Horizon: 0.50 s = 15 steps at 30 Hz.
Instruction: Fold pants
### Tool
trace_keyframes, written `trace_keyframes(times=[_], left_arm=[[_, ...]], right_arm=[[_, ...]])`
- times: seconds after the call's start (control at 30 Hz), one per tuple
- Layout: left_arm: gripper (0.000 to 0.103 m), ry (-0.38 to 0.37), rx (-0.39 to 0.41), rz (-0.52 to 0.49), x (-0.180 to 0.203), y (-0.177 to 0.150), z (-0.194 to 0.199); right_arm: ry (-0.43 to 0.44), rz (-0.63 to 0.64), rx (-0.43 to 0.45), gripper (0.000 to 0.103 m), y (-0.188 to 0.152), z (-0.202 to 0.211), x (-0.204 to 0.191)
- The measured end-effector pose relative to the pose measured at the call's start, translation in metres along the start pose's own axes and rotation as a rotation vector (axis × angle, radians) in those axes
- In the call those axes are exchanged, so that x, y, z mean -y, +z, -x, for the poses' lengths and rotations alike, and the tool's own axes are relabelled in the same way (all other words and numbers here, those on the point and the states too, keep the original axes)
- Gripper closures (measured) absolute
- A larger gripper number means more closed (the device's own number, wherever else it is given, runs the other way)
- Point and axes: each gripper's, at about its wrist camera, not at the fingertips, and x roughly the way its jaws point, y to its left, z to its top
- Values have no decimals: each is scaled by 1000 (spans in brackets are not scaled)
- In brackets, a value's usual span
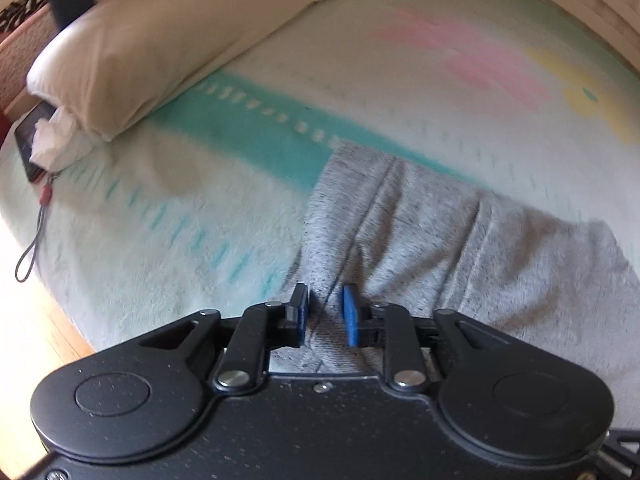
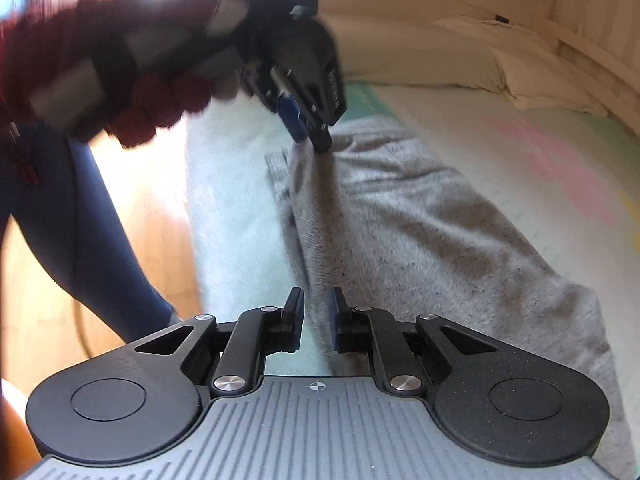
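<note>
The heathered grey fleece pants point(image 1: 460, 232) are spread across the lower right of the frame on the pale patterned bed blanket point(image 1: 160, 248). A raised fold is straddled by the left tongs point(image 1: 326, 314), parted and not pressing. The pants' edge is pinched by the nearly closed right tongs point(image 2: 316, 316).

Sunlit wood floor point(image 2: 156, 208), bed blanket point(image 1: 140, 240), pillow point(image 1: 160, 52).

A bedroom in a home: a bed spread with a fleecy pale blanket point(image 1: 248, 80) banded in teal and pink, cream pillows point(image 1: 160, 48) along its far edge, a phone point(image 1: 30, 142) with a wrist strap at the left corner, and a sunlit wooden floor point(image 2: 160, 216) beside it.
</note>
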Motion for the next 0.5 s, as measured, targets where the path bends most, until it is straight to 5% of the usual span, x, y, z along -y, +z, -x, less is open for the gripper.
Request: trace_keyframes(times=[0.1, 0.27, 0.37, 0.5], left_arm=[[65, 44, 54, 7, -1, -2, 11], [66, 196, 191, -36, 9, -5, 28], [67, 97, 194, -67, 17, -9, 32], [66, -69, 93, -167, 40, -21, 22]], right_arm=[[32, -100, 45, 84, 0, 21, 20], [-59, -274, 36, 82, -16, 33, 60], [-91, -309, -25, 82, -30, 26, 70], [-107, -228, -147, 82, -50, 9, 54]])
